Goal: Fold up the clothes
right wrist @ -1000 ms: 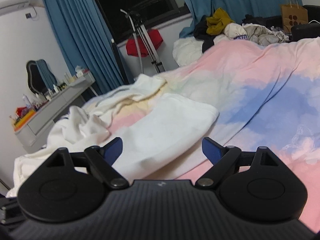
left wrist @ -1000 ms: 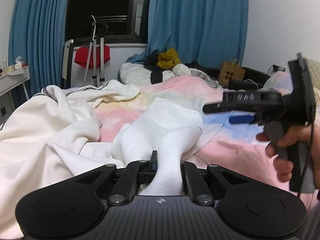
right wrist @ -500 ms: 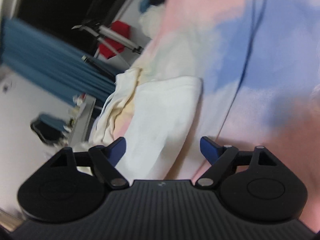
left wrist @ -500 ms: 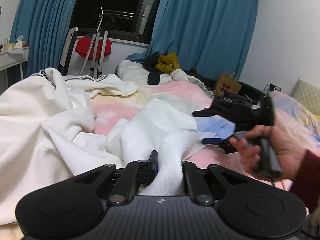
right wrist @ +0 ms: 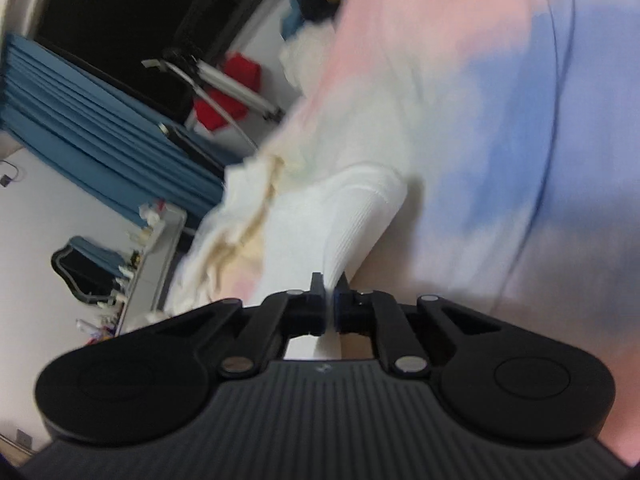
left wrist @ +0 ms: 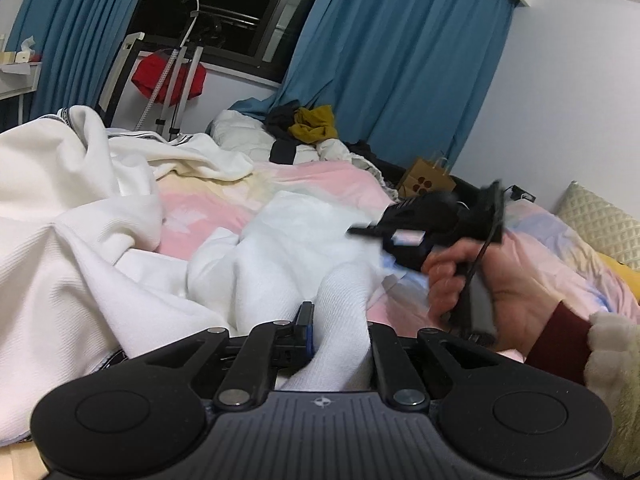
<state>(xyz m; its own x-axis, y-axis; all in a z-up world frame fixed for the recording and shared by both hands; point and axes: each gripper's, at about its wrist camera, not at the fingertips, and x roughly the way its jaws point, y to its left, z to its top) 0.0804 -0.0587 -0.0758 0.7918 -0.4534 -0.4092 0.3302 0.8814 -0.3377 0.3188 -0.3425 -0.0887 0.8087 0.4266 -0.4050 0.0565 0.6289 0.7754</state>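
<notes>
The white garment (left wrist: 304,240) lies crumpled on the bed (left wrist: 320,184), over a bedspread washed in pink, yellow and blue. The left gripper (left wrist: 336,328) has its fingers drawn narrow around a thick bunched fold of that garment, which rises between them like a ribbed column and runs away into the rest of the cloth. To the left of it a larger cream garment (left wrist: 60,208) with a dark-striped trim is heaped up, spreading toward the near edge of the bed.

In the left wrist view the right hand (left wrist: 492,280) grips the handle of the right gripper (right wrist: 329,292), a dark red cuff and fluffy pale sleeve (left wrist: 608,356) showing at the wrist. The tool is tilted and blurred, reaching in over the white garment's far side. Its fingers have just been closing and now stand almost together, pinching a thin edge of the white ribbed fabric (the right wrist view is rolled hard over and soft with blur, yet the cloth plainly enters the slit between the pads).

Behind the bed hang blue curtains (left wrist: 400,72) beside a dark window (left wrist: 224,12), with a red cloth (left wrist: 168,80) on a stand and a brown paper bag (left wrist: 428,184) near the wall.
</notes>
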